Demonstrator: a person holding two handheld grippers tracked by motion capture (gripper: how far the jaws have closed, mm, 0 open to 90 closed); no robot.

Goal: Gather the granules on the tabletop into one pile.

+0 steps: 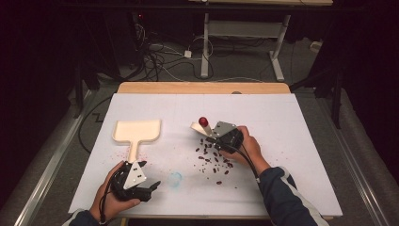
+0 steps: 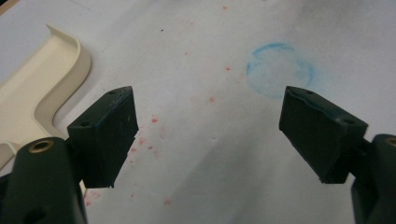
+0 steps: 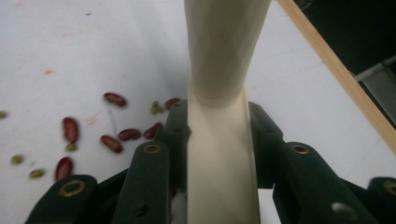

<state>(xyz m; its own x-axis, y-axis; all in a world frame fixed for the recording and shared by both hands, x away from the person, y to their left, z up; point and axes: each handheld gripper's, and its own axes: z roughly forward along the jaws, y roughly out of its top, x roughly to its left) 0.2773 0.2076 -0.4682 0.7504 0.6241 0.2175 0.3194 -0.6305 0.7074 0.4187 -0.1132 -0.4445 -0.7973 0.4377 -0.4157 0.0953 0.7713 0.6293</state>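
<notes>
The white table [image 1: 291, 141] takes up most of the high view, its top marked with faint red specks and a pale blue ring [image 2: 279, 70]; a wooden edge [image 1: 202, 87] runs along its far side.

The cream dustpan [image 1: 137, 132] lies flat on the left half of the table, its tray away from the person and its handle pointing back toward the left gripper [image 1: 139, 181]. In the left gripper view the pan's curved rim sits just beside the left-hand jaw, apart from it.

The left gripper rests low on the near left of the table in the person's left hand [image 1: 109, 200]. Its jaws stand wide apart with nothing but bare table between them.

The right gripper [image 1: 212, 134], held in the right hand [image 1: 248, 149], is right of centre, above the spill. Its jaws are clamped on the cream handle of a small brush [image 3: 222, 116], which rises between them in the right gripper view. In the high view a red knob [image 1: 203, 121] shows at the tool's far end.

Dark red beans [image 1: 214, 160] lie scattered on the table just under and near that gripper, and a few small green beans [image 3: 156, 108] are mixed among them.
</notes>
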